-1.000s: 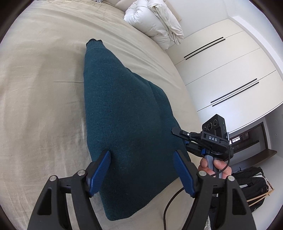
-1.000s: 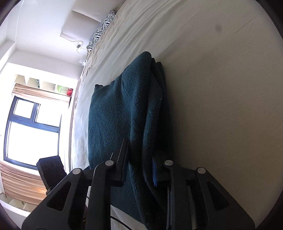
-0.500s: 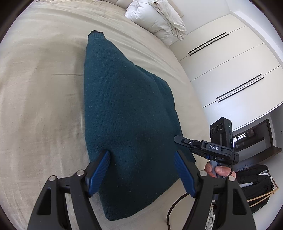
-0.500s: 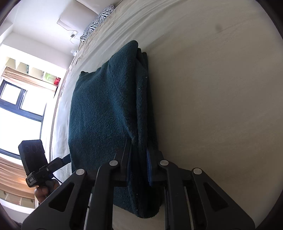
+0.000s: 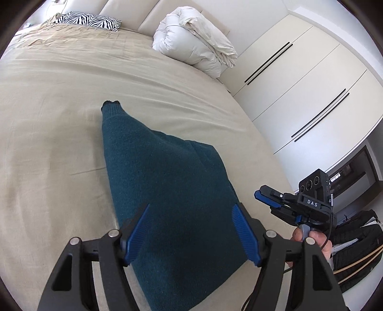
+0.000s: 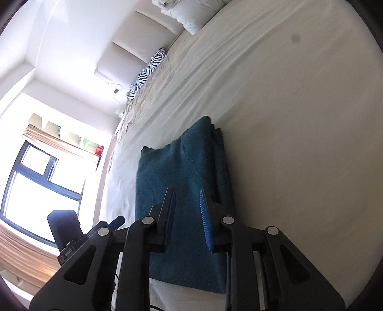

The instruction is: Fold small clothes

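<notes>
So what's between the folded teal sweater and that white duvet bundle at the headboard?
Only bare beige bedsheet, lightly wrinkled; nothing lies on it between the sweater and the duvet. The left wrist view shows this best.

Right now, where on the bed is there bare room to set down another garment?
Bare sheet lies left of the teal sweater and between its cuff and the zebra pillow. The duvet bundle crowds the headboard corner.

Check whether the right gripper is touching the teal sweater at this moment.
Apart. The left wrist view shows the right gripper held off the edge of the teal sweater, with beige bedsheet visible between them.
</notes>
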A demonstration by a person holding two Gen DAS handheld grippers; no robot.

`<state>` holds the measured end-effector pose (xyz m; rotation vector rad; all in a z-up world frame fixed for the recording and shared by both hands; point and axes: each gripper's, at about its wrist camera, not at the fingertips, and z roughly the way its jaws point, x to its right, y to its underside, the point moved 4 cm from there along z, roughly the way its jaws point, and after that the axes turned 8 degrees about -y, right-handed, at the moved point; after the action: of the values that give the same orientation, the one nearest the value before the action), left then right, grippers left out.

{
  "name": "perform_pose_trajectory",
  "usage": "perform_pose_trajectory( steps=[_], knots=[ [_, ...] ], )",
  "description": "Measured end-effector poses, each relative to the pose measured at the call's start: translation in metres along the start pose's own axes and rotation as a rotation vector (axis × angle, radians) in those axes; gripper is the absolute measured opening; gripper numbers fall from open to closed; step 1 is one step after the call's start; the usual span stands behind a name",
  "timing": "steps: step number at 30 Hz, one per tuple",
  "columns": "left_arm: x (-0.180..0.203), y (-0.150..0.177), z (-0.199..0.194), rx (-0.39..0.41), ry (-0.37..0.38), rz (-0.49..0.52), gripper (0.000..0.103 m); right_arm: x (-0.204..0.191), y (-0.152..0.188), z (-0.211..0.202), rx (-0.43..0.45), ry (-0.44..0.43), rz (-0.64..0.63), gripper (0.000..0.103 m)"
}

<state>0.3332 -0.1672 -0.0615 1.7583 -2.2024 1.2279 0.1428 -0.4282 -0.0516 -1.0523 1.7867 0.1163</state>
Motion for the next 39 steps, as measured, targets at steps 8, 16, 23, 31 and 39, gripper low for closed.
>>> perform_pose_trajectory(
  steps=[8, 16, 23, 31, 39],
  knots=[
    [-0.013, -0.057, 0.066, -0.085, -0.007, -0.027, 0.048, -0.005, -0.038, 0.084, -0.111, -0.148, 0.089, 0.02],
    [-0.024, -0.042, 0.107, -0.106, -0.089, 0.049, 0.036, 0.049, -0.046, 0.122, -0.156, -0.106, 0.189, 0.011],
    [-0.01, -0.036, 0.069, -0.086, -0.064, 0.048, 0.034, 0.026, -0.032, 0.099, -0.142, -0.127, 0.105, 0.017],
    [-0.008, 0.004, 0.07, -0.12, -0.044, 0.058, 0.03, 0.046, 0.002, 0.088, -0.17, -0.134, 0.152, 0.013],
    [0.003, 0.033, 0.042, -0.129, 0.026, 0.038, 0.032, 0.019, 0.04, 0.055, -0.154, -0.157, 0.078, 0.016]
  ],
)
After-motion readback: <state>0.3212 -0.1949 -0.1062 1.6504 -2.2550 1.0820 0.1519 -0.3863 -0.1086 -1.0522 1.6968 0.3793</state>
